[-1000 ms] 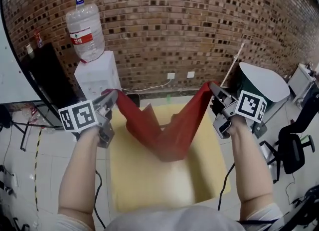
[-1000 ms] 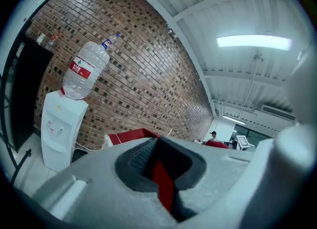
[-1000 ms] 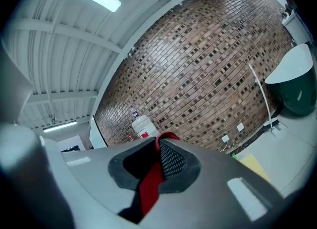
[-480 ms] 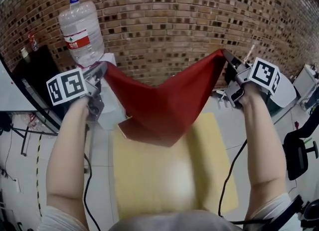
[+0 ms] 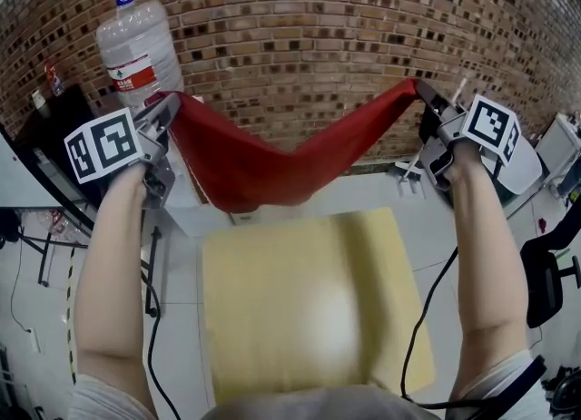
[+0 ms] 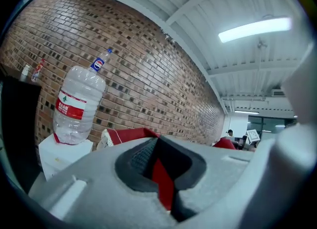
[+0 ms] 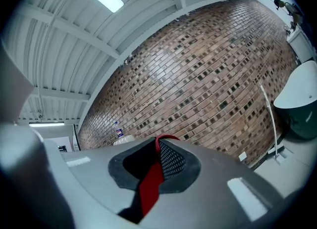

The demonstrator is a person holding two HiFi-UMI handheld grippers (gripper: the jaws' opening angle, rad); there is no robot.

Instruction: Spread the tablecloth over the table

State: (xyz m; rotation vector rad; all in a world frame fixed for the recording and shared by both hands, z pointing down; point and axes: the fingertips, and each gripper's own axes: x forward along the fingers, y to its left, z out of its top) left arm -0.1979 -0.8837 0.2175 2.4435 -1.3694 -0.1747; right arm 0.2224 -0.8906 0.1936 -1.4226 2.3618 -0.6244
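Closest in is the table (image 5: 300,318), with a pale yellow top that is smooth, flat and bare from near edge to far, none of the cloth on it yet. A black cable (image 5: 422,318) trails down its right side.

Up past the forearms now. The left gripper (image 5: 166,103) has its jaws closed tight on one corner of the tablecloth (image 5: 272,169), a sliver of red pinched between the dark ribbed pads. The right gripper (image 5: 425,93) is clamped the same way on the opposite corner, a red strip running down through its pads. Both are held high and well apart, out over the table's far end.

The cloth hangs in the air between them, sagging in a deep soft curve. Its lowest fold is near the table's far edge and, as far as I can tell, clear of it. That sag says plenty — this looks like thin, light, limp fabric with a matte red weave and no stiffness at all. I'd expect it to float and billow rather than drop, and to wrinkle or land skewed if one side comes down first. The corners are the right place to hold — grab the middle and it would just bunch.

Behind it all, there's a big clear water bottle (image 5: 136,42) with a red label at the left. The rough brick wall (image 5: 309,19) runs across the back.
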